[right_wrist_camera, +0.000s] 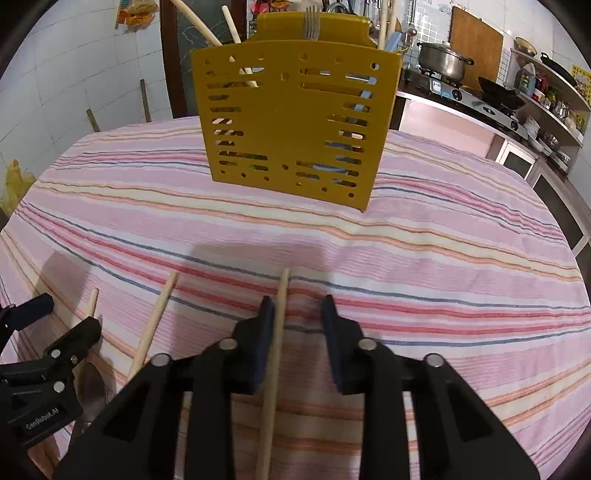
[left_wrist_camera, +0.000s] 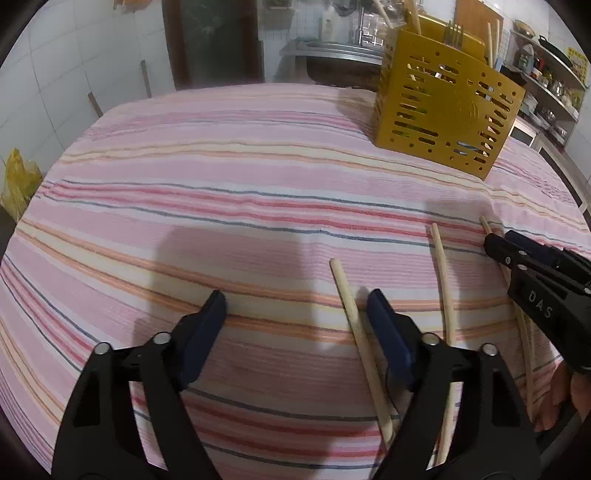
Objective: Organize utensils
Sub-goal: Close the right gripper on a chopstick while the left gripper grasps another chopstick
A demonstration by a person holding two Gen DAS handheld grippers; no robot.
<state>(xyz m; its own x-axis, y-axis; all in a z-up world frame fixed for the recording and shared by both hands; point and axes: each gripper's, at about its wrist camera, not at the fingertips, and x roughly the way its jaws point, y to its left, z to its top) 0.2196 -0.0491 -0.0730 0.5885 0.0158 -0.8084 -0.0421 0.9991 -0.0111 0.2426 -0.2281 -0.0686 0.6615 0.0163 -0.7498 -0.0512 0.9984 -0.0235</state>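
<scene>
Three wooden chopsticks lie on the striped tablecloth. In the left wrist view my left gripper [left_wrist_camera: 295,306] is open, and one chopstick [left_wrist_camera: 354,325] lies between its fingers, close to the right finger. A second chopstick [left_wrist_camera: 445,295] lies to the right. My right gripper [left_wrist_camera: 498,243] shows at the right edge over the third chopstick [left_wrist_camera: 485,223]. In the right wrist view my right gripper [right_wrist_camera: 297,314] is open around that chopstick [right_wrist_camera: 279,321], which touches the left pad. The yellow slotted utensil holder [right_wrist_camera: 295,129] stands beyond, holding a fork [right_wrist_camera: 312,24] and sticks. It also shows in the left wrist view [left_wrist_camera: 447,107].
A stove with a steel pot [right_wrist_camera: 443,61] and a black wok [right_wrist_camera: 500,92] stands at the back right. Shelves [left_wrist_camera: 546,85] with kitchenware line the right wall. A yellow plastic bag [left_wrist_camera: 16,184] lies off the table's left edge.
</scene>
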